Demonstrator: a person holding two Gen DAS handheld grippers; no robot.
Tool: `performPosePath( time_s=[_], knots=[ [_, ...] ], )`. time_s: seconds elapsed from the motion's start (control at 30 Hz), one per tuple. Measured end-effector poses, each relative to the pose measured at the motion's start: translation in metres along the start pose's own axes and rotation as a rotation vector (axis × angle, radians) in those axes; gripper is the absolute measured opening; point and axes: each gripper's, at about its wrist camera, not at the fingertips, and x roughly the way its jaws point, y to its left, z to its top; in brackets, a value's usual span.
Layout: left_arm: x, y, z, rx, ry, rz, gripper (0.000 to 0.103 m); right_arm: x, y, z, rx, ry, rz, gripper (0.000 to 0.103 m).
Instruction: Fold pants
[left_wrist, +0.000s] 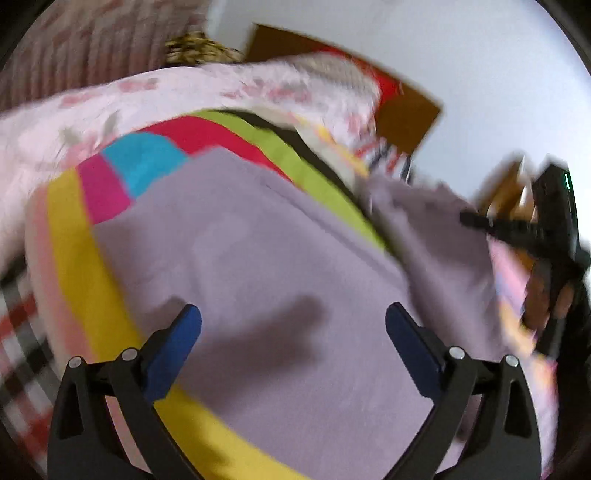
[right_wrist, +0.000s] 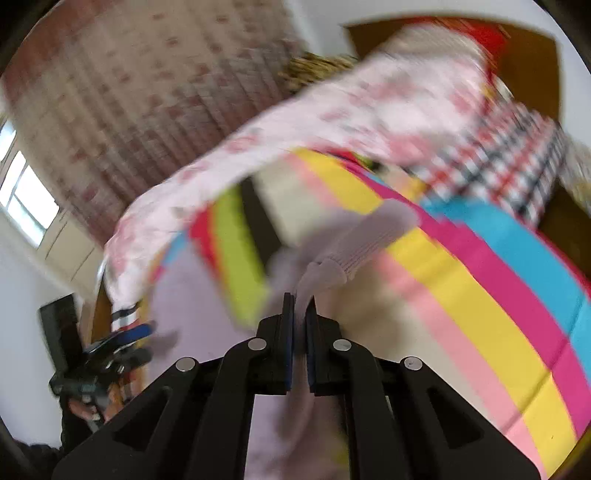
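Here the right hand-held gripper (right_wrist: 300, 306) pinches the pants (left_wrist: 258, 258) by a cuff; the released left hand-held gripper (left_wrist: 293, 325) hovers directly over the flat cloth.

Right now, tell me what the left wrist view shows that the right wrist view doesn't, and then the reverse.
Left wrist only: the left hand-held gripper open over a broad, flat stretch of the lilac pants, gripping nothing.

Right wrist only: the right hand-held gripper shut on the pants' ribbed cuff, and a window at far left.

Both: the pants, the striped multicolour sheet, the pink floral quilt, the plaid cloth, and each other's gripper at the frame edge. Both views are motion-blurred.
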Motion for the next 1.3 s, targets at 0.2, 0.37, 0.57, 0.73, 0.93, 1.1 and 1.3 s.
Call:
performPosePath(
  time_s=[0.2, 0.37, 0.57, 0.73, 0.93, 1.1, 1.3],
  knots=[
    [-0.044, 0.065, -0.013, -0.293, -0.110, -0.031, 0.099, 0.046, 0.139, 0.006, -0.269, 0.100, 0.133, 0.016],
    [-0.062, 0.084, -0.023, -0.282, -0.099, 0.035, 0.099, 0.080, 0.163, -0.005, -0.313, 0.157, 0.230, 0.066],
    [-0.062, 0.075, -0.022, -0.242, -0.093, -0.078, 0.084, 0.081, 0.098, 0.020, -0.227, 0.088, 0.098, 0.054],
    [-0.025, 0.045, 0.004, -0.177, -0.072, -0.121, 0.078, 0.103, 0.069, 0.030, -0.246, 0.093, 0.063, 0.053],
    [0.017, 0.035, 0.014, -0.158, 0.013, -0.064, 0.063, 0.135, 0.062, 0.037, -0.292, 0.164, 0.100, 0.051],
    [0.018, 0.036, 0.012, -0.183, 0.008, -0.067, 0.063, 0.154, 0.056, 0.040, -0.272, 0.210, 0.150, 0.051],
    [0.023, 0.034, 0.015, -0.158, 0.032, 0.015, 0.028, 0.153, 0.052, 0.036, -0.243, 0.194, 0.213, 0.014]
  ],
)
